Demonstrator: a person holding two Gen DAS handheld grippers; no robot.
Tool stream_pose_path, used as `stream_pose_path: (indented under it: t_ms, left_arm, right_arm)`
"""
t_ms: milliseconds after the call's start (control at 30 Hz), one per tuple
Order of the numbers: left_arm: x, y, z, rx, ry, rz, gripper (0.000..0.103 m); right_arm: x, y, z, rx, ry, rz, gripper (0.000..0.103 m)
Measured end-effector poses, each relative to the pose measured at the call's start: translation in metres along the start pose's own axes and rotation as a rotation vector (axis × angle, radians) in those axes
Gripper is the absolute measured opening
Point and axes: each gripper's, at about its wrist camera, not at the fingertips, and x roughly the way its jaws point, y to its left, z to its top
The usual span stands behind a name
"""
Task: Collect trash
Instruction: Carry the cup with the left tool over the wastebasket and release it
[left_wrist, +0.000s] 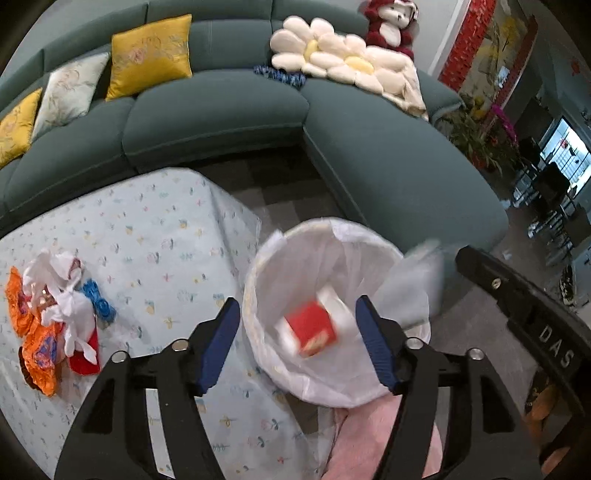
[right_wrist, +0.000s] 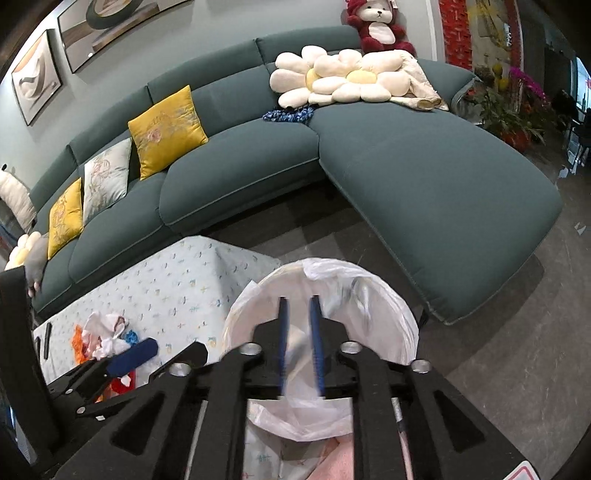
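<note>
A round bin (left_wrist: 258, 273) with a white liner stands beside the table. My left gripper (left_wrist: 297, 332) hangs over it, open, its blue pads wide apart. Below them, inside the liner, a red and white box (left_wrist: 312, 332) shows blurred and touches neither pad. A blurred clear plastic scrap (left_wrist: 417, 284) hangs at the bin's right rim. My right gripper (right_wrist: 299, 343) is also above the bin (right_wrist: 388, 314), jaws a narrow gap apart with only liner seen between them. A pile of orange, white, blue and red wrappers (left_wrist: 55, 314) lies on the tablecloth (left_wrist: 155, 236), seen again as wrappers (right_wrist: 107, 332) in the right wrist view.
A teal corner sofa (right_wrist: 424, 177) wraps behind the table and bin, carrying yellow cushions (right_wrist: 166, 129), flower pillows (right_wrist: 332, 81) and a plush bear (right_wrist: 376, 26). Potted plants (right_wrist: 509, 114) stand far right. A pink cloth (left_wrist: 369, 435) lies below the bin. Dark tiled floor (right_wrist: 498, 350) spreads right.
</note>
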Motion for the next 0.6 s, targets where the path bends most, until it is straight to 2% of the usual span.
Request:
stream_pose_path:
  t_ms: [67,200,600]
  left_arm:
    - [-0.001,-0.002,0.002,0.009,0.001,0.004,0.065]
    - [-0.005,0.001,0.003,0.005,-0.006,0.006,0.065]
    - [-0.026,0.034,-0.003,-0.066,-0.029,0.03,0.065]
  right_arm:
    - [-0.003,0.0,0.002,0.005,-0.016,-0.005,0.037]
    - [-0.01,0.003,0.004,-0.004,-0.039,-0.01,0.045]
    - [-0.023,0.031,0.001,-0.039,-0.042,0.02,0.052]
